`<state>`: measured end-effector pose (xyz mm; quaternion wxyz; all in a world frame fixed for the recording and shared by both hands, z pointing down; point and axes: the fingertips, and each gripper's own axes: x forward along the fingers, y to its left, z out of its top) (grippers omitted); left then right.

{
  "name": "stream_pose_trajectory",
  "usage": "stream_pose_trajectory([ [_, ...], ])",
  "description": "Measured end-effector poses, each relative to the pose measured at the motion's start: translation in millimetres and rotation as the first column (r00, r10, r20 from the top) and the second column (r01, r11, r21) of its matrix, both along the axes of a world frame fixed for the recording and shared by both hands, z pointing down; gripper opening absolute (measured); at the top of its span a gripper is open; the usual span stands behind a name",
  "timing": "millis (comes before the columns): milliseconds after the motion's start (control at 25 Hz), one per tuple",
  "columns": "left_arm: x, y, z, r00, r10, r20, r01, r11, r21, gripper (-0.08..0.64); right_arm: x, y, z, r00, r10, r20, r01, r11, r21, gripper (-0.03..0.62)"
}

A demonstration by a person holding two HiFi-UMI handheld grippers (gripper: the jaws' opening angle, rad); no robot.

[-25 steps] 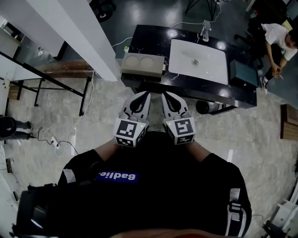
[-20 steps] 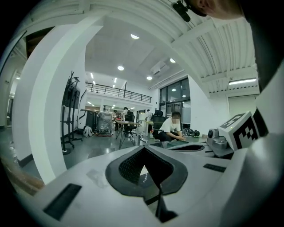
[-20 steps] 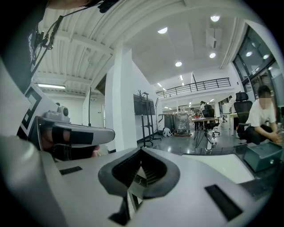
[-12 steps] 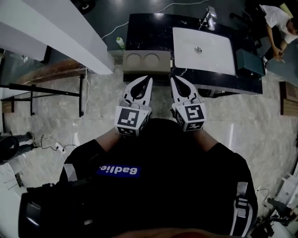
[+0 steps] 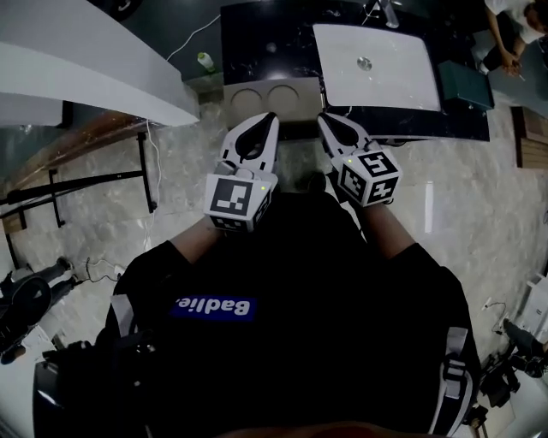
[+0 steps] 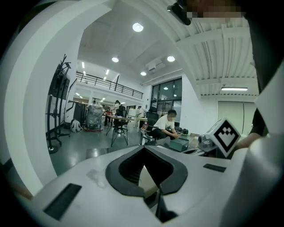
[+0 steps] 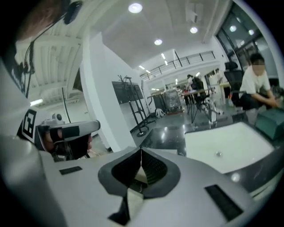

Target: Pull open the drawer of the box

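A beige box [image 5: 271,99] with two round hollows in its top stands at the near edge of a black counter [image 5: 257,38]; no drawer front shows from above. My left gripper [image 5: 272,116] is held in the air with its tips just short of the box's near edge, jaws shut and holding nothing. My right gripper [image 5: 324,121] hangs just right of the box, below the counter's edge, also shut and holding nothing. In the left gripper view the left gripper [image 6: 144,153] has its jaws closed together. The right gripper [image 7: 141,152] looks the same in its own view.
A white basin [image 5: 377,64] lies on the counter right of the box, with a teal case [image 5: 462,84] beyond it. A green bottle [image 5: 204,62] stands on the floor at the left. A white beam [image 5: 86,68] crosses the upper left. A seated person [image 5: 507,26] is at the far right.
The counter and box have come closer in the head view. Both grippers have moved forward towards the box and a little apart, staying shut.
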<state>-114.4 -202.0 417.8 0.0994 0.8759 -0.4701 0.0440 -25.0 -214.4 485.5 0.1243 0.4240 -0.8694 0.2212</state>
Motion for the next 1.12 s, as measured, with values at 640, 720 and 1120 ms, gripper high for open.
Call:
stream_pose_trajectory([
  [640,34.1,-35.6,6.5,0.995,-0.073,0.065,0.076,0.996,-0.044,-0.015,39.5,-41.8,51.5,0.996,-0.088,-0.023,0.085,0.99,-0.108,0.002],
  [720,34.4,-36.4,8.1,0.993,-0.086,0.074,0.09,0.995,-0.051,-0.015,39.1,-44.3,58.1,0.994,-0.105,-0.026,0.101,0.987,-0.122,0.002],
  [1120,22.9,-38.9,10.8,0.979,-0.172,0.11,0.179,0.982,-0.065,-0.015,41.6,-56.8,96.5,0.986,-0.166,0.012,0.164,0.956,-0.245,0.026],
])
